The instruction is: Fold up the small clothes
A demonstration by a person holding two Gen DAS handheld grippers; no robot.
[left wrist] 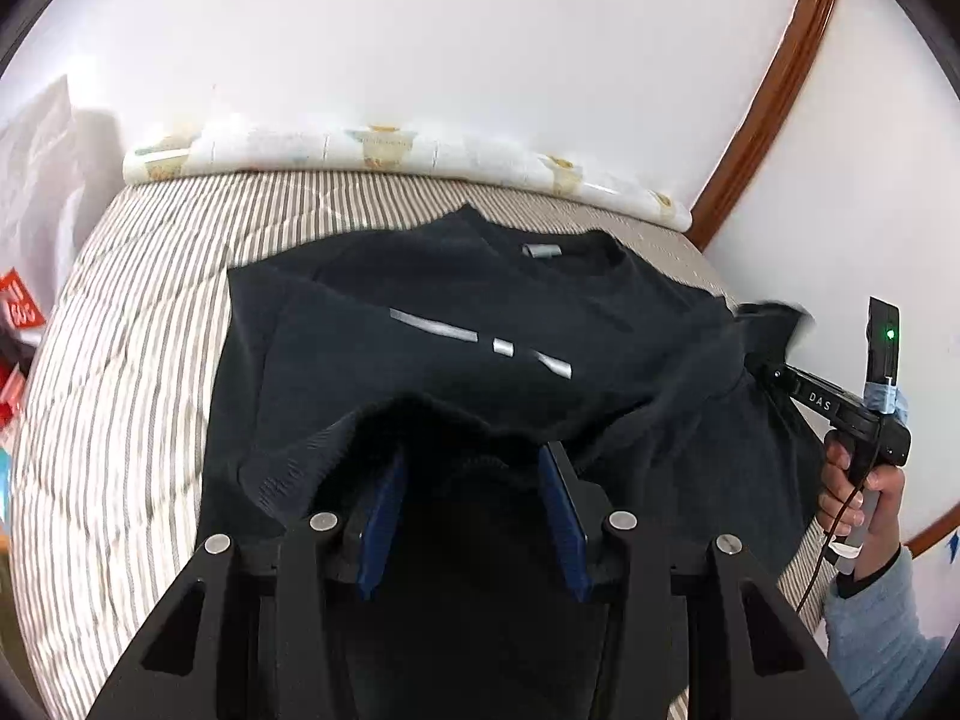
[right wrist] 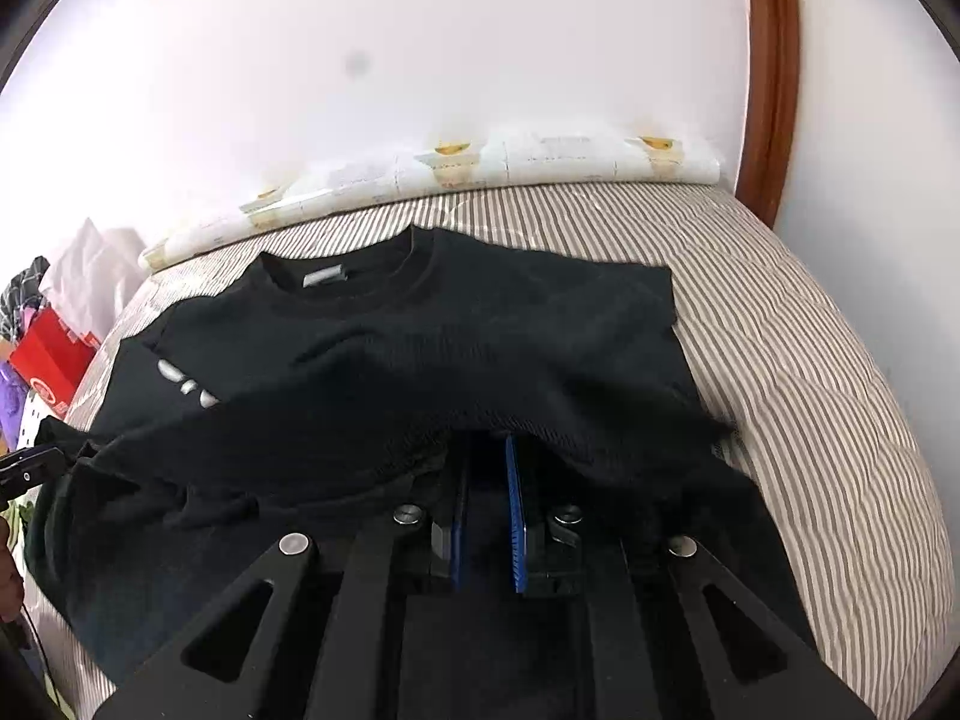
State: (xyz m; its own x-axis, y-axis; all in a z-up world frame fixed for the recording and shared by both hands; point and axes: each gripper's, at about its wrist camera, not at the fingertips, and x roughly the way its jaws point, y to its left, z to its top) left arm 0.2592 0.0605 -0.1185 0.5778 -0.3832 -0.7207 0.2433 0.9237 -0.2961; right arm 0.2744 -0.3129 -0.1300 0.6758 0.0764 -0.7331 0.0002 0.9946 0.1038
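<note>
My left gripper (left wrist: 471,456), black-framed with blue pads, has its jaws partly apart with a bunched fold of the hem of the black knit T-shirt (left wrist: 480,324) gathered between them; the cloth drapes over the fingertips and hides them, so I cannot tell whether the pads actually press on it. My right gripper (right wrist: 486,450) has its blue pads nearly together, clamped on the other end of the same hem; in the left wrist view this gripper appears at the far right, its tip buried in dark fabric, held by a hand (left wrist: 864,492) in a light blue sleeve (left wrist: 888,630).

The hem is lifted off the surface and carried over the lower body of the shirt. The rest of the shirt lies flat, collar away from me, a grey neck label (left wrist: 542,251) showing inside the collar and a broken silver stripe print (left wrist: 480,342) across the chest.

The shirt rests on a bed with a grey-and-white striped quilted cover (right wrist: 810,360). Along the far edge, against the white wall (left wrist: 450,30), lies a white patterned roll (left wrist: 390,150). A curved brown wooden frame (right wrist: 771,72) stands to the right. Red packaging (right wrist: 51,354) sits beside the bed at the left.
</note>
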